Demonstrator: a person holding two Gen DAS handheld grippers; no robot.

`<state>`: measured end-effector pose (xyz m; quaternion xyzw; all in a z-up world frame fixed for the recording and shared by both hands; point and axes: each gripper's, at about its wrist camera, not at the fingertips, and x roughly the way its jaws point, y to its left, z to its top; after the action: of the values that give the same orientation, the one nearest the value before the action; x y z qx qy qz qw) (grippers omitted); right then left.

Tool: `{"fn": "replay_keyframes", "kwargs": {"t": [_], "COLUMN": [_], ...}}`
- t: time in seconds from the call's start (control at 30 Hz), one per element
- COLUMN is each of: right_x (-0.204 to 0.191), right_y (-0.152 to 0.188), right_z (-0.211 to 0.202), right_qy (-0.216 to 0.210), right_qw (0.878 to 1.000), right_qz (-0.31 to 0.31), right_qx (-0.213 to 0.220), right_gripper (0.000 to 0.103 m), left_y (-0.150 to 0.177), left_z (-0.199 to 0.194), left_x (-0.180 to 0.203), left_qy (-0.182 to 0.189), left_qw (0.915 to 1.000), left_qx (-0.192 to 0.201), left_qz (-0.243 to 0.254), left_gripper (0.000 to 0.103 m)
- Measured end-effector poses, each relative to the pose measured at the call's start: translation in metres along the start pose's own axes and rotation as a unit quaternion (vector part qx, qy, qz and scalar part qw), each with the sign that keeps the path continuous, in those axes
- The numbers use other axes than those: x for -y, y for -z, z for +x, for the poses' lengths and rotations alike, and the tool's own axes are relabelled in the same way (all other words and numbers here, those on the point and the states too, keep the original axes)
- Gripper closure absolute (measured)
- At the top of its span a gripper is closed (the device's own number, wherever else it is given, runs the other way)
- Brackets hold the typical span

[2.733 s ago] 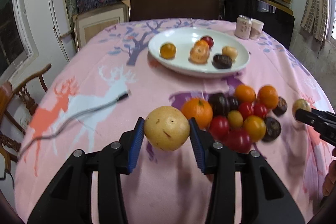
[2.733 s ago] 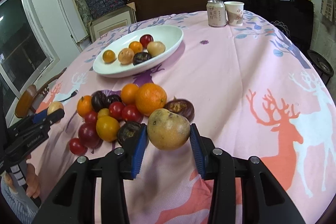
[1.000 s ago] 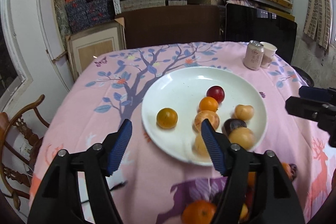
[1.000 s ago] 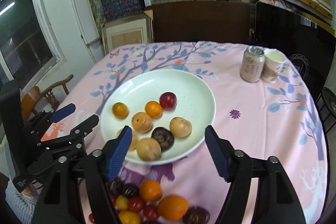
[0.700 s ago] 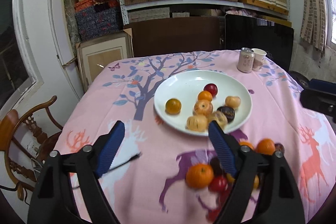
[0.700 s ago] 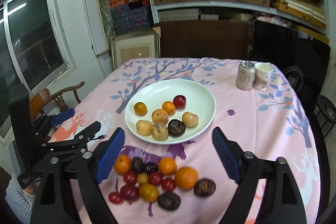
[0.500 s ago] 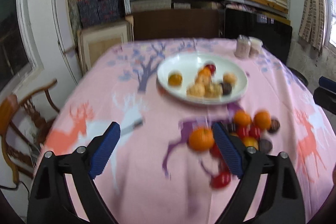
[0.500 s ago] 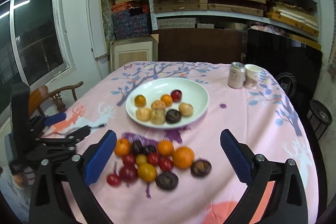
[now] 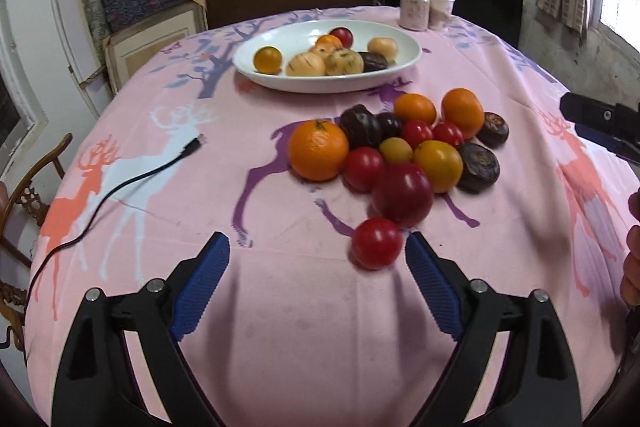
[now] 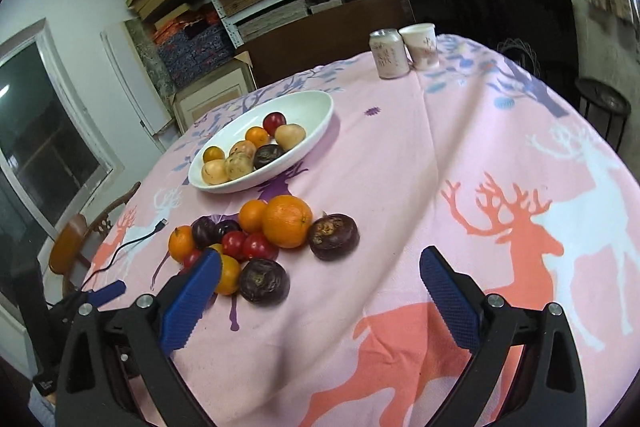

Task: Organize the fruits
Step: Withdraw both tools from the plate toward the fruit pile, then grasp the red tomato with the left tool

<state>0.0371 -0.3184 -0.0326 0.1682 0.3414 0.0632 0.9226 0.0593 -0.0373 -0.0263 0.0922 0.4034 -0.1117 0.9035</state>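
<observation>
Both grippers are standing wide with nothing between their pads: the left gripper is tilting down over bare pink tablecloth, a small red fruit sitting at one o'clock just inside its right finger. Loose fruits are clustering at twelve, the white plate lying beyond them. The right gripper is angling down over open cloth toward three o'clock, a dark purple fruit lying at eleven beside its left finger.
</observation>
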Motion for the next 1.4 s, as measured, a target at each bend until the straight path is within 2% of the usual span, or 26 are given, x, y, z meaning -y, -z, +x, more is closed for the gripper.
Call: {"fn": "replay_keyframes", "kwargs": {"t": [0.1, 0.17, 0.27, 0.63, 0.7, 0.77, 0.93, 1.13, 1.2, 1.4], "right_x": [-0.005, -0.010, -0.014, -0.026, -0.029, -0.031, -0.043, -0.064, -0.066, -0.079], "right_y": [0.002, 0.002, 0.003, 0.010, 0.011, 0.013, 0.020, 0.029, 0.027, 0.026], "right_z": [0.003, 0.003, 0.003, 0.010, 0.013, 0.013, 0.016, 0.023, 0.028, 0.051], "right_qy": [0.001, 0.003, 0.009, 0.022, 0.029, 0.030, 0.036, 0.057, 0.058, 0.067], "right_qw": [1.000, 1.000, 0.999, 0.998, 0.997, 0.996, 0.993, 0.984, 0.983, 0.977], "right_qz": [-0.013, -0.024, -0.034, -0.064, -0.072, -0.077, -0.111, -0.167, -0.170, -0.186], "right_qx": [-0.006, -0.006, -0.003, -0.020, -0.023, -0.023, -0.027, -0.034, -0.042, -0.082], "right_gripper": [0.003, 0.003, 0.003, 0.003, 0.003, 0.003, 0.003, 0.003, 0.003, 0.010], "left_y": [-0.003, -0.005, -0.007, -0.012, -0.013, -0.012, -0.012, -0.012, -0.011, -0.014], "left_z": [0.008, 0.014, 0.025, 0.032, 0.033, 0.032, 0.030, 0.012, 0.007, 0.009], "left_x": [0.004, 0.008, 0.010, 0.013, 0.014, 0.016, 0.020, 0.000, -0.010, -0.030], "left_qy": [0.012, 0.020, 0.030, 0.054, 0.063, 0.074, 0.074, 0.071, 0.057, 0.048], "left_qw": [0.9999, 0.9995, 0.9986, 0.9976, 0.9970, 0.9960, 0.9960, 0.9975, 0.9981, 0.9970], "left_qx": [-0.008, -0.019, -0.038, -0.040, -0.042, -0.043, -0.035, -0.002, 0.008, 0.003], "left_qz": [0.007, 0.015, 0.019, 0.019, 0.020, 0.025, 0.035, -0.004, -0.023, -0.061], "left_gripper": [0.018, 0.030, 0.040, 0.042, 0.048, 0.061, 0.074, 0.074, 0.074, 0.074]}}
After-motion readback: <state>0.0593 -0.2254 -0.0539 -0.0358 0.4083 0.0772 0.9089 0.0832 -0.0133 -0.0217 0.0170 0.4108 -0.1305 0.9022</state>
